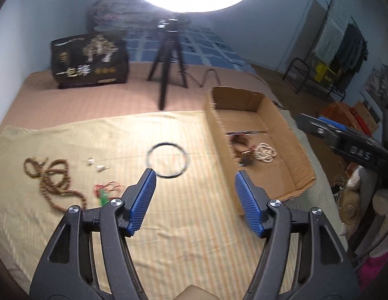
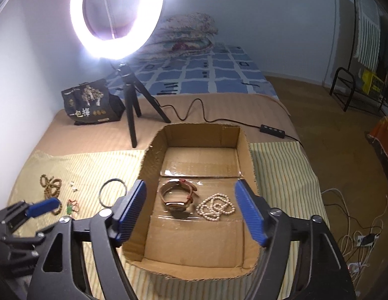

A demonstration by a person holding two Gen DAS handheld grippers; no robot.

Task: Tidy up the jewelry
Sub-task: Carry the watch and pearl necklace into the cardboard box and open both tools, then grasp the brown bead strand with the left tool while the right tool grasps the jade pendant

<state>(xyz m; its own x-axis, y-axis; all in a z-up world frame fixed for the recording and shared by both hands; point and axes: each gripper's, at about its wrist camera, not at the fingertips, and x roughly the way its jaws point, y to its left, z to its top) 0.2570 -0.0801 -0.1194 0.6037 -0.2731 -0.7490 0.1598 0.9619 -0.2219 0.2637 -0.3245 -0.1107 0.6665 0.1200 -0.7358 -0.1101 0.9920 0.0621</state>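
Just beyond the left gripper point(image 1: 195, 181), jaws spread wide and empty, a black bangle point(image 1: 168, 160) lies flat on the striped cloth point(image 1: 183, 215). Advise pinching one rim only. Right gripper point(image 2: 190, 195) hangs over the cardboard box point(image 2: 153, 150), jaws likewise apart.

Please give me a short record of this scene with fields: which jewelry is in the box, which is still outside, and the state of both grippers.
container: cardboard box, open top, on striped cloth
inside box: brown-strap watch; pearl necklace
outside, on cloth: dark bangle; wooden bead necklace; two small pale pieces; red and green trinket
left gripper: open, holds nothing, pointed at bangle
right gripper: open, holds nothing, over box
background: ring light on tripod, dark bag
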